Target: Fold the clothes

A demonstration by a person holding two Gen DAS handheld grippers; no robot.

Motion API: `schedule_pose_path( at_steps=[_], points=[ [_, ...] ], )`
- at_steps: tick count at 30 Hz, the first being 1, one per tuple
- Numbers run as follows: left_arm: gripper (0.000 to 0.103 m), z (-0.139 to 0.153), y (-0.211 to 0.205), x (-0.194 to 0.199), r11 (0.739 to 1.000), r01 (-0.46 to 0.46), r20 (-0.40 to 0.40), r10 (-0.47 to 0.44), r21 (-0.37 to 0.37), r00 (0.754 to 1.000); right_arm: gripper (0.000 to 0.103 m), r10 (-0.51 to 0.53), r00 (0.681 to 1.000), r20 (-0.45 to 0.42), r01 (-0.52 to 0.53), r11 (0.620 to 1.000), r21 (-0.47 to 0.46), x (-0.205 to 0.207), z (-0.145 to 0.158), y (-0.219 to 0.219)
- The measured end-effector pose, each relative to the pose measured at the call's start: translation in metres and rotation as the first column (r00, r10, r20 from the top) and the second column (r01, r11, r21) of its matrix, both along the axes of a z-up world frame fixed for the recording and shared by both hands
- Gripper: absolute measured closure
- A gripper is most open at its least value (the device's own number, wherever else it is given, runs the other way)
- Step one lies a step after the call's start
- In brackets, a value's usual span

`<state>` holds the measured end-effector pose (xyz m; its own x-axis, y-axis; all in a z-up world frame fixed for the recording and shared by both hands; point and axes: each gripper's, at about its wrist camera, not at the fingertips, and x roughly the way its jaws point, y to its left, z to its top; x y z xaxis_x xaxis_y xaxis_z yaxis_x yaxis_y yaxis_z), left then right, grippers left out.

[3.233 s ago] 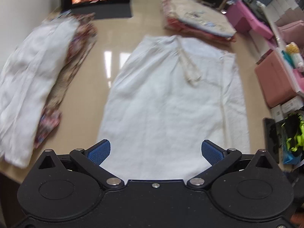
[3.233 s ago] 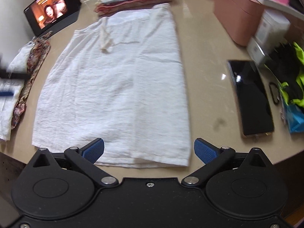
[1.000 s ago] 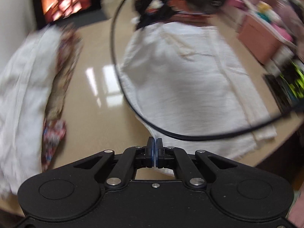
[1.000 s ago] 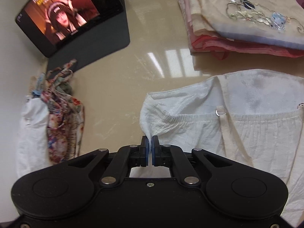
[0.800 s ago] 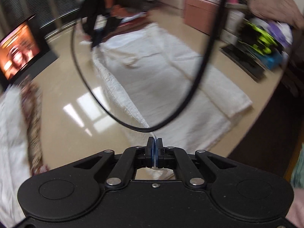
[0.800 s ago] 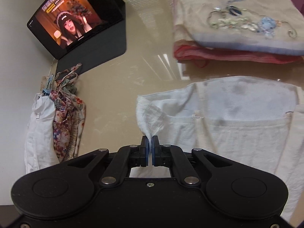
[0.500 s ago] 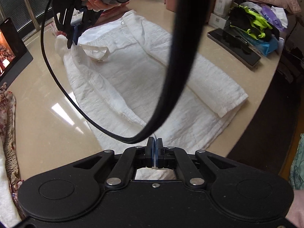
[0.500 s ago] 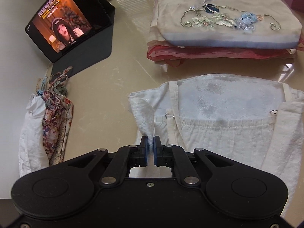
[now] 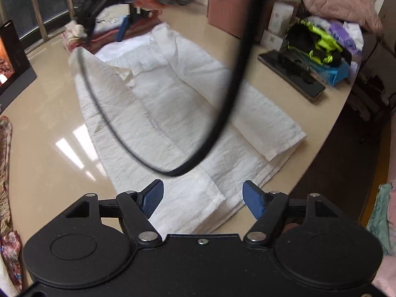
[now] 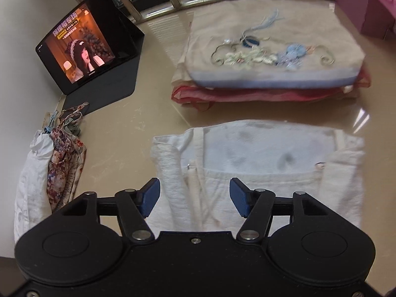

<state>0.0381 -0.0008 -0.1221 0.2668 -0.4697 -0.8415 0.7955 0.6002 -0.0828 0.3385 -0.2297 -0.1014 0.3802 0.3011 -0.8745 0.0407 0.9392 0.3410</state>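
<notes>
The long white crinkled cotton garment (image 9: 173, 113) ran lengthwise between the wide-open, empty left gripper (image 9: 202, 195) at its hem and the equally spread right gripper (image 10: 194, 194) at its strap end.

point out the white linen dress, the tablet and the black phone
white linen dress (image 9: 173, 104), left wrist view, middle panel
tablet (image 10: 79, 52), right wrist view, lit screen
black phone (image 9: 292, 74), left wrist view, glass face

Right gripper (image 10: 194, 198) jaws apart over white garment (image 10: 259, 163), both sides folded in; folded stack (image 10: 269, 66) beyond on worktop (image 10: 148, 113).
</notes>
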Motion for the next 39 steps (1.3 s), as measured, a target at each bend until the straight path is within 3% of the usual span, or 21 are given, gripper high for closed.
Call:
schedule_pose_path(
  at_steps=[3, 4, 5, 9, 12, 14, 20, 24, 29, 31, 33, 34, 37, 39],
  points=[
    [0.043, -0.006, 0.005, 0.004, 1.000, -0.014, -0.037, 0.014, 0.003, 0.999, 0.060, 0.085, 0.995, 0.057, -0.083, 0.996, -0.031, -0.010, 0.010, 0.008],
    [0.053, -0.010, 0.004, 0.006, 1.000, -0.014, -0.044, 0.015, 0.021, 0.999, 0.077, 0.128, 0.989, 0.075, -0.125, 0.991, -0.044, -0.013, 0.012, 0.015],
    [0.061, -0.015, 0.002, 0.009, 0.999, -0.015, -0.046, 0.017, 0.044, 0.999, 0.080, 0.179, 0.980, 0.084, -0.175, 0.983, -0.052, -0.015, 0.013, 0.024],
    [0.066, -0.031, -0.004, 0.024, 0.997, -0.031, -0.091, 0.037, 0.064, 0.995, 0.084, 0.390, 0.917, 0.084, -0.376, 0.915, -0.147, -0.022, 0.002, 0.069],
    [0.067, -0.043, -0.009, 0.033, 0.994, -0.049, -0.115, 0.061, 0.102, 0.991, 0.084, 0.412, 0.908, 0.074, -0.361, 0.860, -0.360, -0.020, -0.013, 0.090],
    [0.066, -0.043, -0.009, 0.033, 0.994, -0.053, -0.111, 0.064, 0.098, 0.992, 0.084, 0.386, 0.920, 0.065, -0.329, 0.854, -0.402, -0.013, -0.024, 0.092],
    [0.066, -0.043, -0.007, 0.033, 0.993, -0.079, -0.119, 0.089, 0.084, 0.989, 0.084, 0.321, 0.945, 0.059, -0.287, 0.902, -0.322, 0.001, -0.048, 0.088],
    [0.065, -0.039, -0.001, 0.039, 0.988, -0.143, -0.147, 0.149, 0.055, 0.978, 0.082, 0.241, 0.954, 0.178, -0.190, 0.946, -0.262, -0.011, -0.025, 0.077],
    [0.065, -0.036, 0.001, 0.041, 0.987, -0.151, -0.146, 0.157, 0.050, 0.977, 0.044, 0.203, 0.969, 0.137, -0.168, 0.959, -0.229, 0.001, -0.029, 0.060],
    [0.065, -0.034, 0.002, 0.041, 0.987, -0.155, -0.145, 0.160, 0.048, 0.976, 0.045, 0.191, 0.975, 0.113, -0.163, 0.962, -0.218, 0.007, -0.032, 0.053],
    [0.065, -0.035, 0.002, 0.041, 0.988, -0.150, -0.158, 0.155, 0.039, 0.975, 0.064, 0.175, 0.981, 0.084, -0.159, 0.973, -0.170, 0.015, -0.036, 0.049],
    [0.065, -0.033, 0.003, 0.041, 0.988, -0.154, -0.158, 0.156, 0.028, 0.975, 0.100, 0.164, 0.985, 0.061, -0.157, 0.982, -0.100, 0.020, -0.040, 0.049],
    [0.065, -0.030, 0.006, 0.041, 0.987, -0.164, -0.164, 0.163, 0.007, 0.973, 0.103, 0.185, 0.974, 0.130, -0.190, 0.981, 0.030, 0.021, -0.028, 0.055],
    [0.065, -0.029, 0.007, 0.042, 0.986, -0.168, -0.171, 0.166, 0.002, 0.971, 0.103, 0.189, 0.972, 0.136, -0.198, 0.979, 0.052, 0.022, -0.027, 0.059]
  ],
)
